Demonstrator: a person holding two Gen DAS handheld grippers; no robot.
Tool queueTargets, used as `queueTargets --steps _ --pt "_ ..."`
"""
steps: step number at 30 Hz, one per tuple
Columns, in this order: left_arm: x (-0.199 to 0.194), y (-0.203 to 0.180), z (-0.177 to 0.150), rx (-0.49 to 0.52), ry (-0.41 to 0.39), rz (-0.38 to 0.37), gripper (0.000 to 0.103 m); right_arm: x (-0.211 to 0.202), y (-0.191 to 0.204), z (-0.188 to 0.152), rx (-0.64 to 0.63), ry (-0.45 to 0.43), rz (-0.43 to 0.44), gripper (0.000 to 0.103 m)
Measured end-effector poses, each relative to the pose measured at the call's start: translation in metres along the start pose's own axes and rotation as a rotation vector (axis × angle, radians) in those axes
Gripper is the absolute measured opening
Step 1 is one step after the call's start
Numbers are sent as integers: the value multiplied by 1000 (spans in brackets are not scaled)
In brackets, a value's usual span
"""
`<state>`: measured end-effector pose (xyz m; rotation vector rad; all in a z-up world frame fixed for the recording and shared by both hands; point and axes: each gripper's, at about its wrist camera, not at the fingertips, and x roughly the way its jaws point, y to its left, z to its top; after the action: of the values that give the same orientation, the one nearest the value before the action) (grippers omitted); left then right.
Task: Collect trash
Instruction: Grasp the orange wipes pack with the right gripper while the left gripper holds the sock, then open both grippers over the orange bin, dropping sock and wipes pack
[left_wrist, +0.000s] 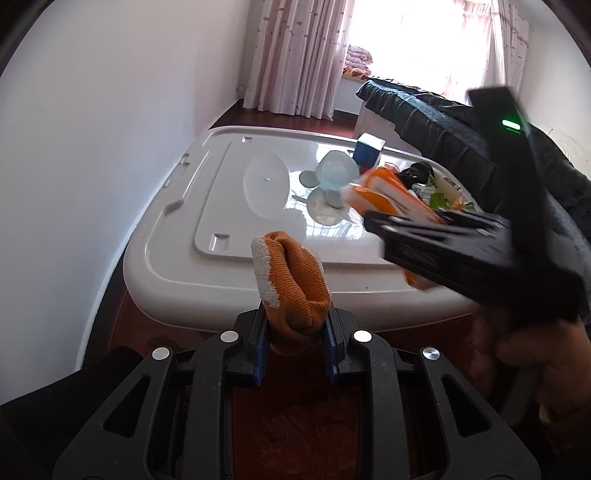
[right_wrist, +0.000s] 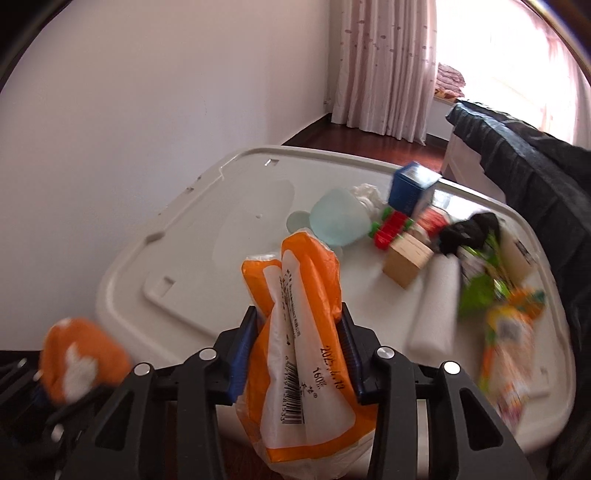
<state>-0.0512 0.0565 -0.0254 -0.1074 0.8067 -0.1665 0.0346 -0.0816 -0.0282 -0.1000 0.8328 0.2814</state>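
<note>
My left gripper (left_wrist: 295, 332) is shut on an orange knitted sock (left_wrist: 295, 284) with a white fuzzy cuff, held in front of the white bin lid (left_wrist: 221, 206). The sock also shows, blurred, in the right wrist view (right_wrist: 79, 360). My right gripper (right_wrist: 301, 347) is shut on an orange and white plastic wrapper (right_wrist: 295, 332) with a barcode, held above the lid's (right_wrist: 192, 236) near edge. In the left wrist view the right gripper (left_wrist: 391, 221) comes in from the right with the wrapper (left_wrist: 388, 195).
On the lid lie a pale blue cup (right_wrist: 338, 218), a blue box (right_wrist: 412, 186), red and green bricks (right_wrist: 391, 227), a wooden block (right_wrist: 406, 260), a white roll (right_wrist: 437, 306), a black cloth (right_wrist: 467, 229) and colourful wrappers (right_wrist: 506, 321). A dark sofa (right_wrist: 535, 177) stands right, a wall left.
</note>
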Motion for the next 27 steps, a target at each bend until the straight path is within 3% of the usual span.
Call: queueTargets --steps 5,12,13,15,16,17,20,27 --pt "-16 -12 -18 40 40 -33 23 -64 -13 -59 47 68 -30 42" --pt "-16 -27 -64 42 171 -68 26 -91 -22 -143 103 222 -43 46" --pt "-15 -29 -69 39 188 -69 31 -91 -23 -150 103 231 -54 54" --pt "-13 -30 -78 17 222 -83 62 -90 -23 -161 111 255 -67 67" --pt "-14 -31 -81 5 226 -68 70 -90 -24 -164 123 257 -79 77" --pt "-15 -32 -81 -8 226 -36 79 -90 -25 -165 135 257 -88 82" --pt "-23 -32 -78 -12 178 -11 80 -95 -34 -163 159 220 -109 89" --pt "-46 -37 -58 13 41 6 86 -118 -49 -143 182 98 -161 92"
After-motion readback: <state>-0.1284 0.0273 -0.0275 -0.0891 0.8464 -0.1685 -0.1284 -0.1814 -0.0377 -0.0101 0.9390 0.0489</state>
